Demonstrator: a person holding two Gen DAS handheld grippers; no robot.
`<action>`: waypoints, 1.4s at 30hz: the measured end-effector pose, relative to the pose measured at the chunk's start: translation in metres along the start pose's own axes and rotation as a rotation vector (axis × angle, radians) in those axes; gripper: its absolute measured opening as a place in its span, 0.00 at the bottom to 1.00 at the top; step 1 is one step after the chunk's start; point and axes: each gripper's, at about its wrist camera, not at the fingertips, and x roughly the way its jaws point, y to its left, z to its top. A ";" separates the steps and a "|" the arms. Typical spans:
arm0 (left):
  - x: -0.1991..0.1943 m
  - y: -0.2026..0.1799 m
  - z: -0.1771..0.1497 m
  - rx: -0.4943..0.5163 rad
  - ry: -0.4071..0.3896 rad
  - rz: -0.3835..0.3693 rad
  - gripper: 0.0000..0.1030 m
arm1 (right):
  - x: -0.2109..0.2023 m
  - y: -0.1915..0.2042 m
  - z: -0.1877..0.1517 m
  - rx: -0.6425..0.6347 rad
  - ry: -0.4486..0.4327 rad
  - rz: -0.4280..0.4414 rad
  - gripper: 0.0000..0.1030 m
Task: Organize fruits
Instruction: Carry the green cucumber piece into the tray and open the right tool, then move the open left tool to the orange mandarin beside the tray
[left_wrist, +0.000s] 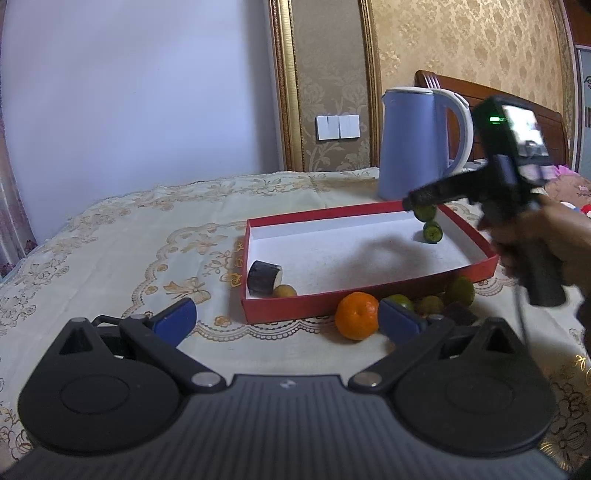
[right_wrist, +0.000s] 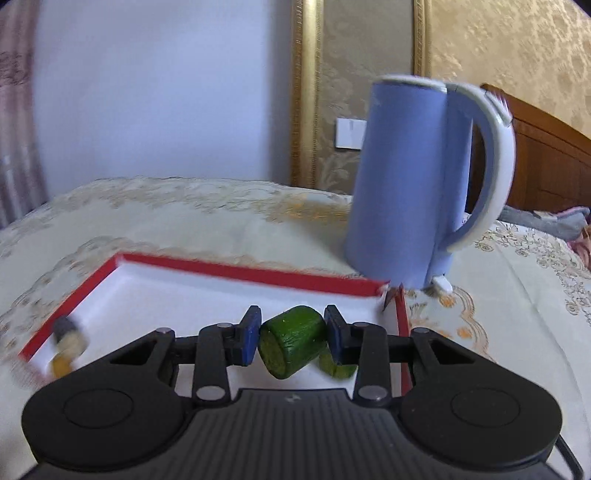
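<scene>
A red box (left_wrist: 306, 308) with a white inside lies on the cloth-covered table. My right gripper (right_wrist: 291, 338) is shut on a green cucumber piece (right_wrist: 291, 341) and holds it above the box's right end; it also shows in the left wrist view (left_wrist: 424, 210). A second green piece (left_wrist: 433, 232) lies in the box below it. A dark eggplant piece (left_wrist: 264, 277) and a small yellow fruit (left_wrist: 283, 291) lie at the box's left end. My left gripper (left_wrist: 288, 319) is open and empty in front of the box, next to an orange (left_wrist: 356, 315).
Several more fruits (left_wrist: 458, 291) and a dark piece (left_wrist: 460, 314) lie in front of the box on the right. A blue kettle (left_wrist: 413, 144) stands behind the box's far right corner. A wooden headboard (left_wrist: 517, 107) is behind it.
</scene>
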 end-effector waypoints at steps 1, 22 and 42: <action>0.000 0.000 0.000 -0.002 0.002 0.003 1.00 | 0.011 -0.002 0.001 -0.002 0.019 0.005 0.37; 0.045 -0.018 0.021 -0.129 0.121 -0.078 1.00 | -0.181 -0.013 -0.100 0.213 -0.192 -0.089 0.78; 0.049 0.015 -0.007 -0.057 0.210 0.128 1.00 | -0.187 0.004 -0.113 0.137 -0.186 -0.076 0.84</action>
